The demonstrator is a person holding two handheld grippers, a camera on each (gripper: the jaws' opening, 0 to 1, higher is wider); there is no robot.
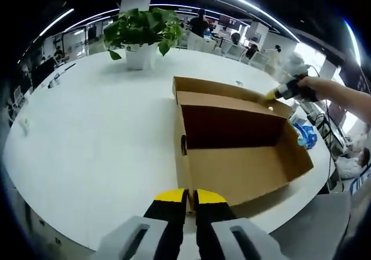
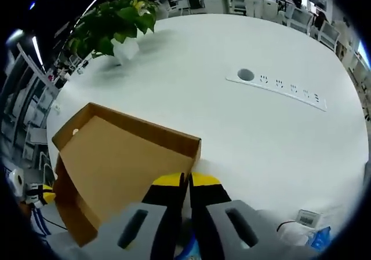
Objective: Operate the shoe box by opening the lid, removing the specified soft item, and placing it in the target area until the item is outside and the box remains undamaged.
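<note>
White table (image 1: 87, 132) holds the open shoe box (image 1: 243, 167); both grippers' fingers pinch its cardboard edges.

Matt brown cardboard shoe box (image 1: 237, 150) (plain, unprinted) on a smooth, seemingly laminate white table (image 1: 98, 127).

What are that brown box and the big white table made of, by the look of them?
The shoe box looks like plain brown cardboard: matte, unprinted, with thin folded walls and a raw cut edge along its raised lid. The table has a smooth white top with a faint sheen, probably laminate or painted board; the pictures leave that open.
</note>
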